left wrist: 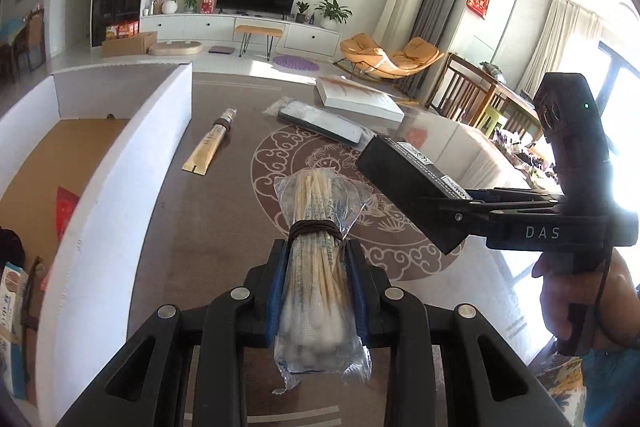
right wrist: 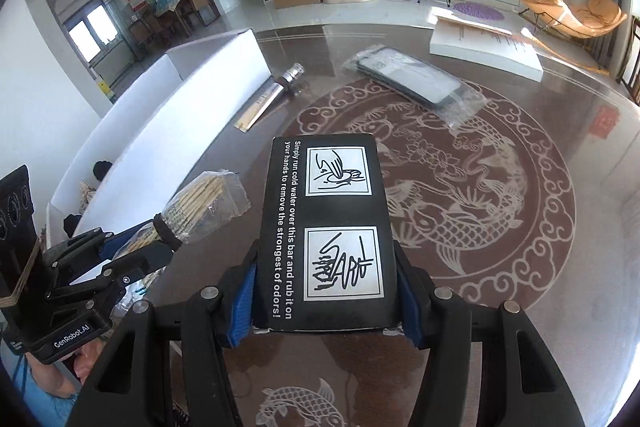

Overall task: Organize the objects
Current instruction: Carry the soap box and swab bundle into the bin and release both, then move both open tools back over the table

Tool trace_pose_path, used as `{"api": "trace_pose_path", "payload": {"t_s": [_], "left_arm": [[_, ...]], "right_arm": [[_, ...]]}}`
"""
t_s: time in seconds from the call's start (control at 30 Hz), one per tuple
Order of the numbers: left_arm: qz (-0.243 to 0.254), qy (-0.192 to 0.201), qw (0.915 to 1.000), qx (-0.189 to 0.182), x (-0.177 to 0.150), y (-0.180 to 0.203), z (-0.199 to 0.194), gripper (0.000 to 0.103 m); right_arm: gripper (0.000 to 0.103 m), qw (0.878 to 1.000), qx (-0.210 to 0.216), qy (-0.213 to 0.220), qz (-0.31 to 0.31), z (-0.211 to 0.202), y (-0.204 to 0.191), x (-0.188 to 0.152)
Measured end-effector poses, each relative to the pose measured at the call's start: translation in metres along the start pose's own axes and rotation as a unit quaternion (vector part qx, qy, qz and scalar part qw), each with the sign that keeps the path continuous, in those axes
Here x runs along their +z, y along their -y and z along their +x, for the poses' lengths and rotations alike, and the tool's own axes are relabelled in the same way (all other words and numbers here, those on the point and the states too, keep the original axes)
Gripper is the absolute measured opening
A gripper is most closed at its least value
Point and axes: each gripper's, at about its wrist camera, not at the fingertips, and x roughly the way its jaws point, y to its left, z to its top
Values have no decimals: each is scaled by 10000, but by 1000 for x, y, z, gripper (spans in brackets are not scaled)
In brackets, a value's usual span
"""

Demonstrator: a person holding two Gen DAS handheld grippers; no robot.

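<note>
My left gripper (left wrist: 318, 287) is shut on a clear bag of cotton swabs (left wrist: 320, 227) tied with a brown band, held above the table; the bag also shows in the right wrist view (right wrist: 200, 207). My right gripper (right wrist: 326, 291) is shut on a black box (right wrist: 324, 239) with white printed pictures, also held above the table; it also shows in the left wrist view (left wrist: 408, 187). The white cardboard box (left wrist: 132, 163) with a brown floor stands to the left, open-topped.
On the glass table with a fish pattern (right wrist: 500, 227) lie a gold tube (left wrist: 212, 143), a flat dark item in a clear bag (left wrist: 320, 121) and a white flat box (left wrist: 360, 99). Several items sit in the white box's near end (left wrist: 16, 287).
</note>
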Motion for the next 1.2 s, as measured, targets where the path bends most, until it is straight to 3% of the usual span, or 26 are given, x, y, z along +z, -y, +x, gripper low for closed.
{"api": "trace_pose_path", "payload": {"t_s": [0.07, 0.23, 0.33, 0.43, 0.47, 0.5, 0.57, 0.63, 0.73, 0.83, 0.93, 1.03, 1.2], "left_arm": [[-118, 263, 9994, 199, 13, -23, -32, 29], [-510, 528, 9897, 1231, 20, -110, -96, 28], [-806, 319, 9788, 1857, 8, -162, -110, 28], [-957, -250, 9666, 2365, -10, -197, -99, 31], [-997, -396, 9610, 2548, -17, -203, -95, 42], [-1028, -483, 9563, 2696, -23, -206, -92, 62], [-1011, -421, 9533, 2816, -34, -205, -91, 81], [-958, -291, 9554, 2778, -40, -197, -90, 82], [-919, -71, 9629, 2538, -42, -177, -92, 82], [-741, 127, 9750, 2090, -38, -141, -95, 82], [-374, 256, 9872, 1529, -34, -92, -94, 86], [81, 193, 9950, 972, -35, -42, -81, 99], [609, -544, 9954, 497, -57, 19, -21, 101]], "right_arm": [[59, 9988, 410, 218, -177, -5, -43, 21], [59, 9879, 1396, 474, -476, 6, -151, 53], [59, 9821, 1717, 391, -667, 27, -205, 62], [60, 9779, 1922, -43, -827, 63, -249, 63], [61, 9780, 1866, -243, -902, 76, -259, 60], [66, 9784, 1803, -386, -938, 86, -266, 56], [72, 9785, 1793, -349, -960, 87, -268, 48], [84, 9801, 1665, 76, -1081, 71, -257, 37], [103, 9810, 1114, 910, -1300, 37, -219, 17], [103, 9809, 253, 1301, -1426, 23, -161, -9], [103, 9840, -750, 852, -1375, 41, -82, -30], [103, 9819, -1494, 395, -1094, 50, -5, -55], [103, 9814, -1856, 201, -455, 35, 78, -85]]}}
